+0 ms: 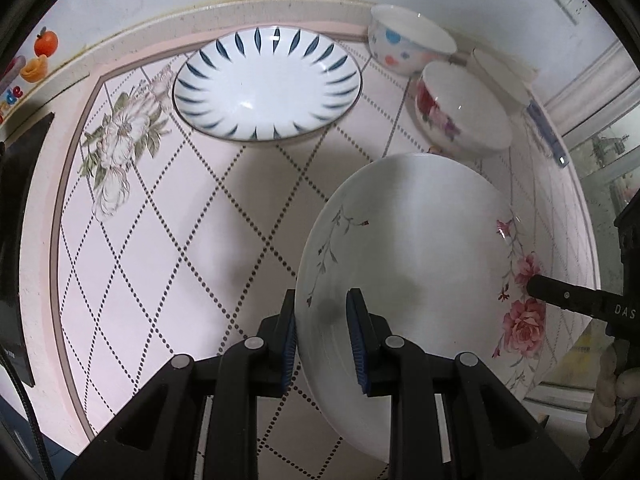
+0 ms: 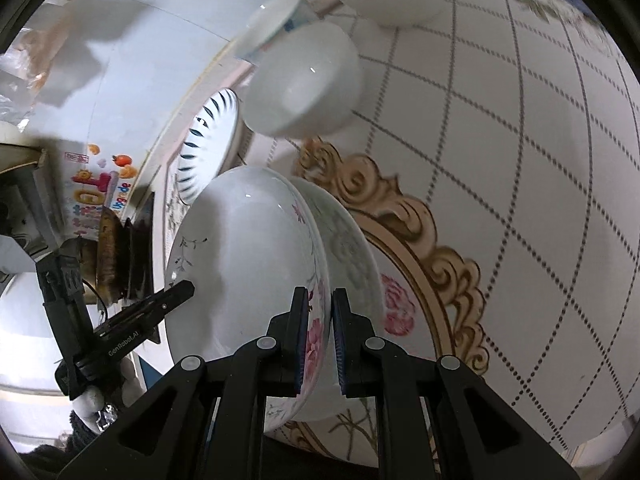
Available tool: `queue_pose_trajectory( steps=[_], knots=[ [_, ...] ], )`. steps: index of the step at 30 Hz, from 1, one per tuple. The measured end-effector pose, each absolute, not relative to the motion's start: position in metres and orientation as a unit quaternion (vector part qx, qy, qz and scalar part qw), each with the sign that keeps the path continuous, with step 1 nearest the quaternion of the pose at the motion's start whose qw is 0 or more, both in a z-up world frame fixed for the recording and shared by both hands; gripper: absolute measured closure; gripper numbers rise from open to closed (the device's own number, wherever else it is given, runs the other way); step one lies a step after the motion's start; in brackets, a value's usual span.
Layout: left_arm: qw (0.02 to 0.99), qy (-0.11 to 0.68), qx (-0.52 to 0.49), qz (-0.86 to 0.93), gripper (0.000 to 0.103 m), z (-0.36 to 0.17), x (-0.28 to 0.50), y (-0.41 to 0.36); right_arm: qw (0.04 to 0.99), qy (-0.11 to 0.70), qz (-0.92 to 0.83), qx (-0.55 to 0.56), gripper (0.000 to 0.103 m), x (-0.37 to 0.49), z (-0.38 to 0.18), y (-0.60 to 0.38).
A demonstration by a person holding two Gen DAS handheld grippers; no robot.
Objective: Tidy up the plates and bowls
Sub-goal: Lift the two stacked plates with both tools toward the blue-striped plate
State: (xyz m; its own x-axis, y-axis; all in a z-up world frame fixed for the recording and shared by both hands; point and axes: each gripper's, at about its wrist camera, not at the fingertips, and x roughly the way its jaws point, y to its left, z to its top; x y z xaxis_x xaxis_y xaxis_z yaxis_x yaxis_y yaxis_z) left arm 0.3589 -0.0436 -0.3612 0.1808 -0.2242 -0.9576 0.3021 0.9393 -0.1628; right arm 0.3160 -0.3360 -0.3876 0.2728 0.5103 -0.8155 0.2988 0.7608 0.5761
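— While both grippers clamp the floral plate (image 1: 408,264), where does it sit?
— Tilted above the pink tabletop (image 1: 168,264): left gripper (image 1: 322,332) pinches the near rim, right gripper (image 2: 320,340) the rose edge. Open surface lies left; the striped plate (image 1: 266,84) and bowls (image 1: 460,116) crowd the wall.

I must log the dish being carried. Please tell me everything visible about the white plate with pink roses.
The white glossy ceramic plate with pink roses is deep and round, with thin grey stems and small buds along its rim. It is held tilted above the pink tiled table. The left claw pinches its plain side and the right claw its rose side. It looks clean and empty.
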Motion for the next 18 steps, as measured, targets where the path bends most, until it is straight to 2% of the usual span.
queue_pose_trajectory(
  steps=[18],
  knots=[
    [0.753, 0.635, 0.055, -0.164, 0.082, -0.384, 0.355, -0.053, 0.716, 0.612, 0.061, 0.33, 0.089, 0.318, -0.406, -0.331]
  ],
)
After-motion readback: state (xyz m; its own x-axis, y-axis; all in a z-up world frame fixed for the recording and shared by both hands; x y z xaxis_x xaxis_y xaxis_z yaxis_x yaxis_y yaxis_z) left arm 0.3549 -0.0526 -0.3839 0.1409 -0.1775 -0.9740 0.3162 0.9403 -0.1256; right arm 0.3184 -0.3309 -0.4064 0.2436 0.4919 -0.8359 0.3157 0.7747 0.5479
